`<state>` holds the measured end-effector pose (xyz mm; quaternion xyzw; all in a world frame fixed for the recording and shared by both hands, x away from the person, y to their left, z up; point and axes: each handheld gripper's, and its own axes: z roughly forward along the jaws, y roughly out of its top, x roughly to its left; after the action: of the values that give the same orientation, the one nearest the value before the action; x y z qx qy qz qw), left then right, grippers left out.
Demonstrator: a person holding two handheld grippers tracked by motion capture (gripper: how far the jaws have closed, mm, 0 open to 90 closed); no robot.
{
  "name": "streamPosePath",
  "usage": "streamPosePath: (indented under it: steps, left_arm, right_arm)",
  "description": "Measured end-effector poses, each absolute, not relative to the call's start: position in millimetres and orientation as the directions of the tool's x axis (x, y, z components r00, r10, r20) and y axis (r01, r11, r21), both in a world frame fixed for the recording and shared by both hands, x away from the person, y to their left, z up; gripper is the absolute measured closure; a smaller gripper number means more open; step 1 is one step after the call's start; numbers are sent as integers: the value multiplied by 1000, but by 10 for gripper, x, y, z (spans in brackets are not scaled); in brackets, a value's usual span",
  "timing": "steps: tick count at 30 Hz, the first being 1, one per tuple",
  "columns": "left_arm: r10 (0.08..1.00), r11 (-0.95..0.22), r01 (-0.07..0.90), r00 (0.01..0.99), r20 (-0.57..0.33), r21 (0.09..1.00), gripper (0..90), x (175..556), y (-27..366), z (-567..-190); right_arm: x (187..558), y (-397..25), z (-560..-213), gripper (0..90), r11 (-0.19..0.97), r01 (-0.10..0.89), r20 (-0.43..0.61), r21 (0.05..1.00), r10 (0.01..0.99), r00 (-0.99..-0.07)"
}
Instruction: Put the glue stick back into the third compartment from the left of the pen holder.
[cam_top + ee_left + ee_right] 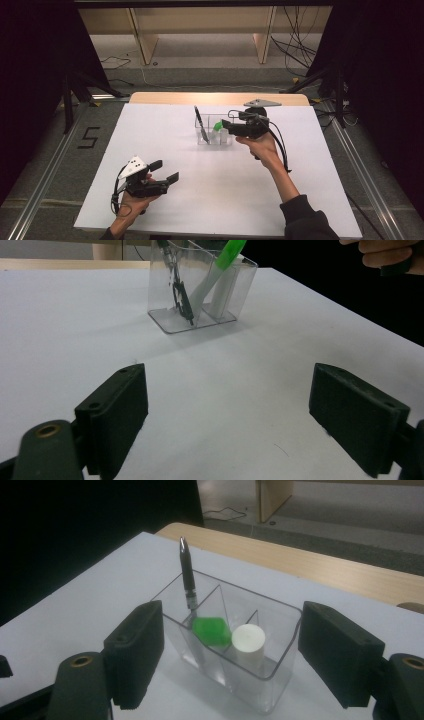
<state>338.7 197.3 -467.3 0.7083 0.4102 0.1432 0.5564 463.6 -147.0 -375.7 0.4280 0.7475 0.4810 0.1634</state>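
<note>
While both tongs stood released, the right tongs [230,655] hovered just before the clear organizer [280,680]; left tongs [227,415] well apart.

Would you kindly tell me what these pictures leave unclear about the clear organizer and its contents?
- Clear organizer: near wall cut off by the right gripper view's bottom edge.
- Black pen: lower tip blurred behind the plastic there; top cut off by the left gripper view's upper edge.
- Green-capped item: its body is hidden under its cap; what it is stays unclear.
- White cylinder: too small in the high view, beside the right claw.
</note>
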Motion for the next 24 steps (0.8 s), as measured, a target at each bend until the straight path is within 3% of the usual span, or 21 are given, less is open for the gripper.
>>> streamPosePath:
  steps: [24]
  left_arm:
    - [717,-58,414,651,-250,909,157,3378,1951,-4674]
  right_arm:
    - [4285,-1553,-3921,211,159,458,190,875,757,-625]
